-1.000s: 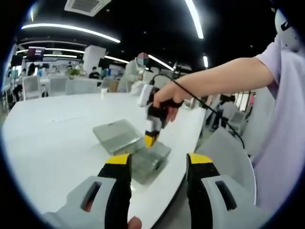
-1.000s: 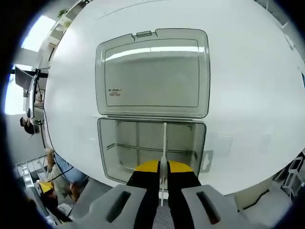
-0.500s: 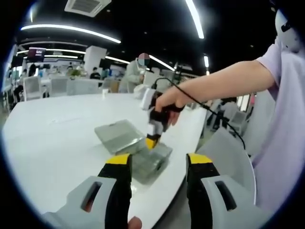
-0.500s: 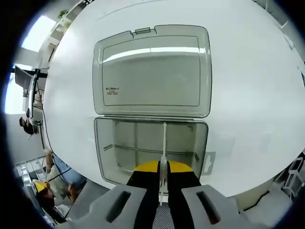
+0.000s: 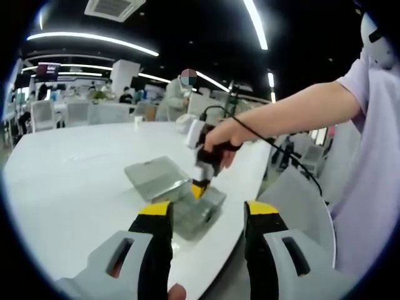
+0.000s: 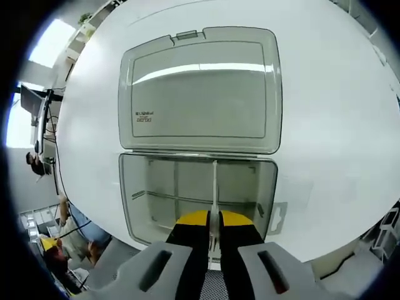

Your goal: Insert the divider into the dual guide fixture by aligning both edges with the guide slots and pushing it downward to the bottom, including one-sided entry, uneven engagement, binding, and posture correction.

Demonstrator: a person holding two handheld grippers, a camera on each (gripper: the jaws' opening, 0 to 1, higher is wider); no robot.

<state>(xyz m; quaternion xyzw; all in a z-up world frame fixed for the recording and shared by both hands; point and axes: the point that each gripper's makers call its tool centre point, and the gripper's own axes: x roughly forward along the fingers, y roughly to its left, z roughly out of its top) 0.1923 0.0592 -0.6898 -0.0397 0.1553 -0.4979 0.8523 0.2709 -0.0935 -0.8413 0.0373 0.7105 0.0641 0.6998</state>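
**Divider held edge-on above the open fixture**

A large white table (image 6: 337, 94) carries the work; in the left gripper view its near edge curves past the box. Close to that edge lies a clear grey plastic box, opened flat: the lid (image 6: 199, 89) is spread on the side away from the edge, and the tray (image 6: 156, 194), which serves as the guide fixture, lies on the edge side, hinged to it. Fixed partitions are seen inside the tray.

The right gripper (image 6: 214, 224) is poised over the tray, its jaws clenched on the divider (image 6: 215, 187), a thin pale strip seen edge-on and running toward the hinge. Whether its ends have entered the slots cannot be told. In the left gripper view the person's hand (image 5: 220, 136) is seen holding that gripper above the tray.

The left gripper (image 5: 206, 215) is kept well back from the box, its jaws released and empty.

The divider is judged light, thin and somewhat flexible, so bending under a skewed push is likely. A hold at the middle of its upper edge is best.
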